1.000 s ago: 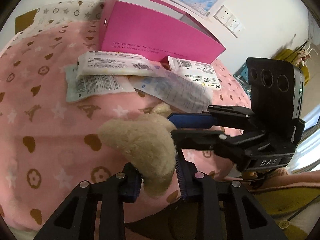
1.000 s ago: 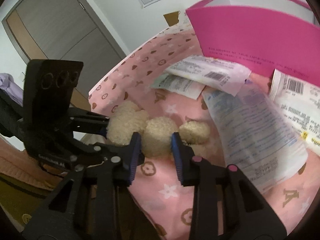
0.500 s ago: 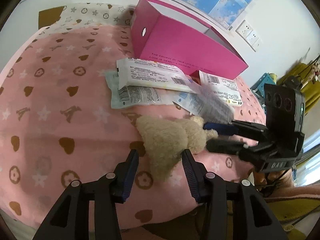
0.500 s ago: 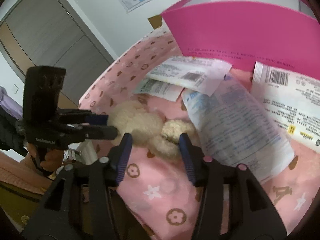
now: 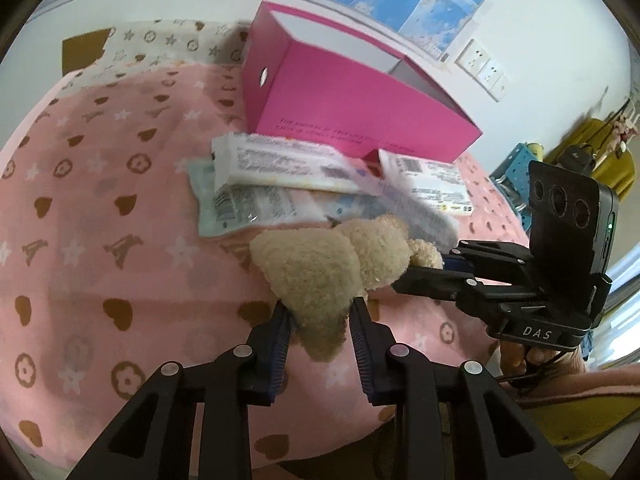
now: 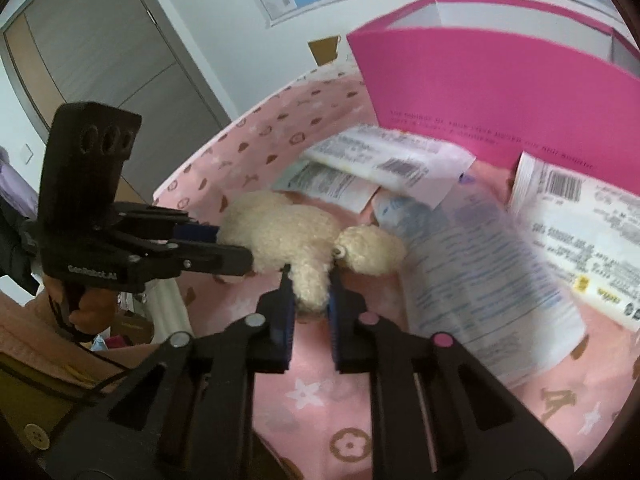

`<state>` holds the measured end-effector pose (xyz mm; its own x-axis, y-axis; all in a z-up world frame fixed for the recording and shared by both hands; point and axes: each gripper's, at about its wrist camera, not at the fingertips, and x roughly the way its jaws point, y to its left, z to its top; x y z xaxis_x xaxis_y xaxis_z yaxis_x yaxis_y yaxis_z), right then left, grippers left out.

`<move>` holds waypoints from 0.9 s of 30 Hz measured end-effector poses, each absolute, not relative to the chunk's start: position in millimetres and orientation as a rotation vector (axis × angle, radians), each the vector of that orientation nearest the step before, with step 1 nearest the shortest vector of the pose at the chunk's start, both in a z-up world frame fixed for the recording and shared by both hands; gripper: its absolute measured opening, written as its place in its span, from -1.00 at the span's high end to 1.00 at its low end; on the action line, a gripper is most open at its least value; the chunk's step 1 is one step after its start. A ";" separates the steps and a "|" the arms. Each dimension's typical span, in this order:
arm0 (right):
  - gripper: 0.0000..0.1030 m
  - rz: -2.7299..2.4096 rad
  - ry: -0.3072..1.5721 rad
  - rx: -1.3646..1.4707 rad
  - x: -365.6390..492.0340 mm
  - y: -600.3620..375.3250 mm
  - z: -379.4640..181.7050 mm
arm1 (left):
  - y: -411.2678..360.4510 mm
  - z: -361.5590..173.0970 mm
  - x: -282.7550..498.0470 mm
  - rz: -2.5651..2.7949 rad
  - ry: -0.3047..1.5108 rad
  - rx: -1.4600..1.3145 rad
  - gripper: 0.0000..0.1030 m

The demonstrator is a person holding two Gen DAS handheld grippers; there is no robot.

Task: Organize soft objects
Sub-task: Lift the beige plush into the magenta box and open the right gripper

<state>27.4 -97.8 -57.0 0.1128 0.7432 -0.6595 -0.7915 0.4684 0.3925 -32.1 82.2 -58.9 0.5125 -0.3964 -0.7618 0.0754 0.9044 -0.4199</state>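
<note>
A cream plush toy [image 5: 320, 276] lies on the pink patterned bedspread [image 5: 100, 240]. My left gripper [image 5: 318, 312] is shut on one end of it. My right gripper [image 6: 308, 284] is shut on a limb of the same plush toy [image 6: 288, 232]; it also shows at the right of the left wrist view [image 5: 424, 270]. The left gripper shows at the left of the right wrist view [image 6: 236, 250], touching the toy's other end. Several flat plastic-wrapped packs [image 5: 276, 168] lie just beyond the toy.
An open pink box [image 5: 340, 96] stands behind the packs, near the wall; it also shows in the right wrist view [image 6: 500, 80]. More packs [image 6: 480, 272] lie to the right of the toy. The bed edge is near, with a door [image 6: 100, 52] beyond.
Both grippers opened half a second ago and have closed again on the plush toy, the right one on a limb. The toy has shifted slightly on the bedspread.
</note>
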 end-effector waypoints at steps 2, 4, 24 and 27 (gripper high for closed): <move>0.69 1.128 0.901 -0.075 25.6 -99.2 -51.0 | 80.4 -53.9 -31.1 -0.297 0.984 -0.348 0.44; 0.69 1.121 0.869 -0.093 23.6 -100.4 -43.4 | 79.3 -46.3 -30.0 -0.301 0.966 -0.339 0.44; 0.69 1.021 0.617 -0.086 113.9 -107.5 58.9 | 58.4 46.3 108.9 -0.303 0.771 -0.086 0.43; 0.69 0.995 0.622 -0.098 143.1 -97.5 59.8 | 63.7 40.3 143.7 -0.276 0.808 -0.088 0.43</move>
